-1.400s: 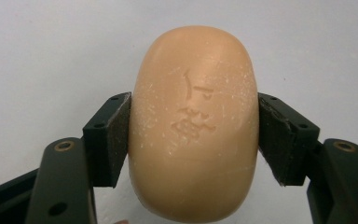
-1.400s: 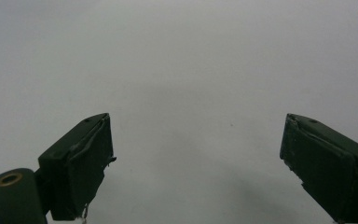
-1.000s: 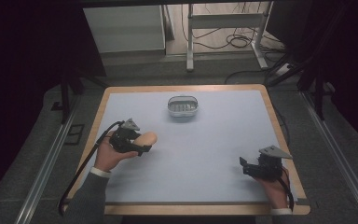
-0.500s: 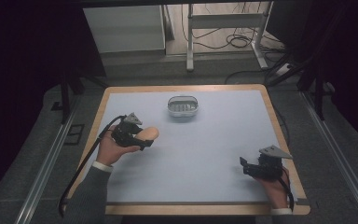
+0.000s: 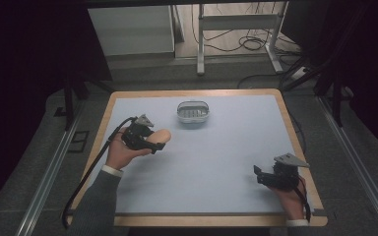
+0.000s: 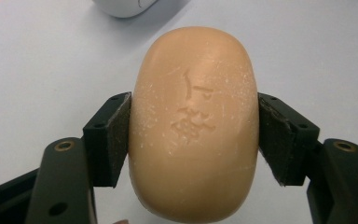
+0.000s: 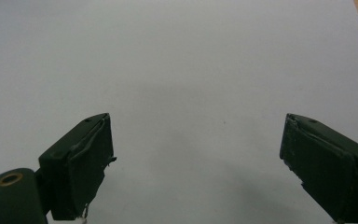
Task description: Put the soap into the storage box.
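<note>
While clamped across its long flanks by left gripper (image 6: 193, 135), soap bar (image 6: 194, 123): rigid, light, slippery; right gripper (image 7: 196, 168) open, idle.

A peach-tan soap bar (image 6: 193, 126) with a stamped mark sits between black grippers (image 5: 150, 142), over a pale blue tabletop (image 5: 216, 162) edged in light wood, near a whitish dish (image 5: 193, 112).

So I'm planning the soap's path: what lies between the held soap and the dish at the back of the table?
Nothing. In the high view, bare blue mat runs from the soap in the left gripper to the soap dish.
</note>
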`<state>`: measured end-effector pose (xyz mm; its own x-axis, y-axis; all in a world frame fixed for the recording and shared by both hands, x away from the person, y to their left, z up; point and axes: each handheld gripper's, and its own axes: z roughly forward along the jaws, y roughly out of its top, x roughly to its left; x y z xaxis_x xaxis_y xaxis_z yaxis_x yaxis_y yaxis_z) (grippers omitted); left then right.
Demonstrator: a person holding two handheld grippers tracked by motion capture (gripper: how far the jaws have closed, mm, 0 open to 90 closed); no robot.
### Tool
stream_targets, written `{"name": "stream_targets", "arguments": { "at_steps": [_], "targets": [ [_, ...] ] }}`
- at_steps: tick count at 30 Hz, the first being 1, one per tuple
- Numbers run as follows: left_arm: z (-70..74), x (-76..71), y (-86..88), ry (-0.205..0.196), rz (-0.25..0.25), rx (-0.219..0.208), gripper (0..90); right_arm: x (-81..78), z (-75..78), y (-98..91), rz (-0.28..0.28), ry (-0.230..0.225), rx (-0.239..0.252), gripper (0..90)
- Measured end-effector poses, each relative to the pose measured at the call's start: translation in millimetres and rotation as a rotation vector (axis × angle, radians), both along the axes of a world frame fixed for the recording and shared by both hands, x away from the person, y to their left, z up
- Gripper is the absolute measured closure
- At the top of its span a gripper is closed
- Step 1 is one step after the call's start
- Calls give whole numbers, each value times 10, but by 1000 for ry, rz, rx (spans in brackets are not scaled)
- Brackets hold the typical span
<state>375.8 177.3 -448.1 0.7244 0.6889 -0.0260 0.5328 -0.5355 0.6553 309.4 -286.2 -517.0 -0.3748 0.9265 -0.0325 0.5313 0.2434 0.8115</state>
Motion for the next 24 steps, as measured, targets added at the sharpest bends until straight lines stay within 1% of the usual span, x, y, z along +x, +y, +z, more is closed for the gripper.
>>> {"name": "stream_targets", "arguments": {
  "at_steps": [7, 10, 13, 16, 19, 22, 24],
  "targets": [
    [19, 67, -24, -5, -1, -5, 327, -1, 5, -12, -4, 0, 2, 95],
    [22, 92, -43, -3, -2, 0, 327, -1, 4, -13, -4, 1, 2, 95],
    [38, 125, -52, -10, -5, 5, 327, 1, 4, -14, -3, 1, 2, 96],
    [52, 174, -57, -1, -12, -12, 327, 3, 0, -14, -3, 2, 2, 96],
    [60, 224, -77, -1, -2, -22, 327, 2, 2, -19, -6, -2, 5, 97],
    [77, 282, -93, -6, -3, -11, 327, 2, 7, -29, -7, -6, 6, 98],
    [77, 312, -115, -6, 0, -16, 327, 3, 7, -33, -9, -5, 6, 98]
  ]
}}
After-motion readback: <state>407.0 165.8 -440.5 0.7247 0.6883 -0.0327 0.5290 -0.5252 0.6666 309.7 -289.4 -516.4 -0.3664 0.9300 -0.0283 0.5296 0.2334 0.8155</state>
